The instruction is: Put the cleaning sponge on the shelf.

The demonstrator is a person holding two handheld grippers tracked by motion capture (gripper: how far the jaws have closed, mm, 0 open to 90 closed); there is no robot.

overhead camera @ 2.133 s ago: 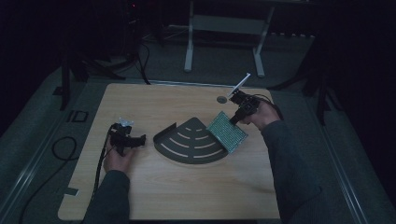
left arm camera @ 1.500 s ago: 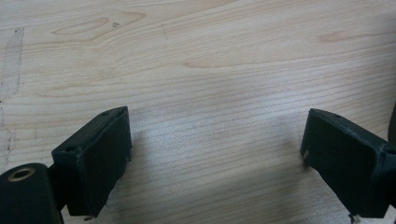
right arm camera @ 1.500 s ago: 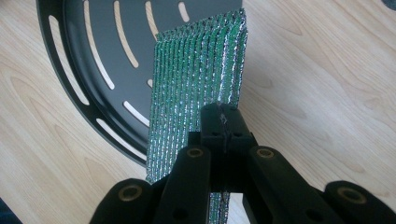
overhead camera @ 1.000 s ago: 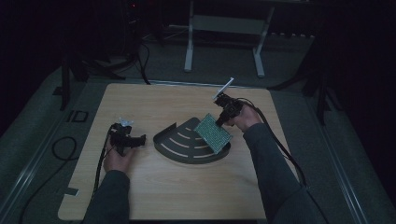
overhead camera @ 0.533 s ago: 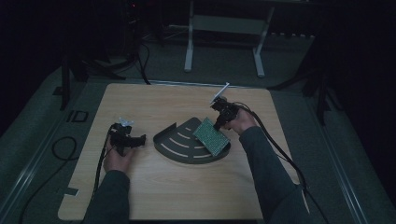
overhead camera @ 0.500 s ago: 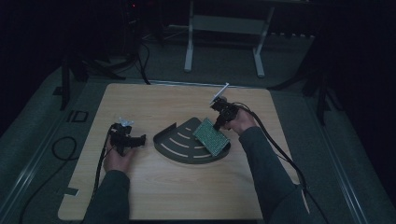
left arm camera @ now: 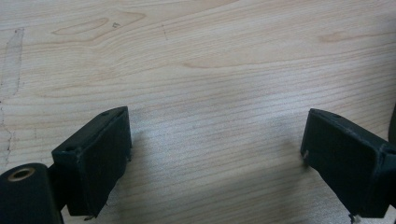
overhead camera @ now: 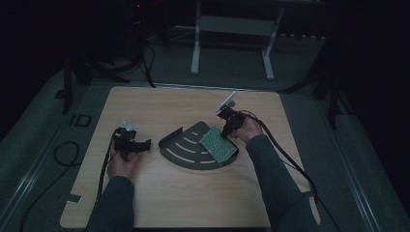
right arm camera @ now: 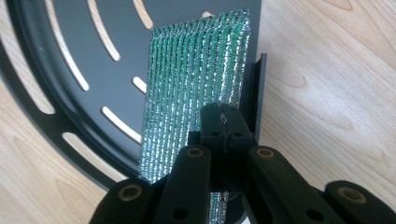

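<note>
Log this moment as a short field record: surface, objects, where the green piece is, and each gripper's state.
surface: wooden table
tray: black fan-shaped slotted tray, flat on the table near its middle
green piece: shiny green ribbed sheet, lying over the tray's right part by its side wall
right gripper: jaws shut on the near edge of the green sheet
left gripper: jaws wide apart over bare wood, holding nothing; in the high view it sits left of the tray
contact between left gripper and tray: none visible
</note>
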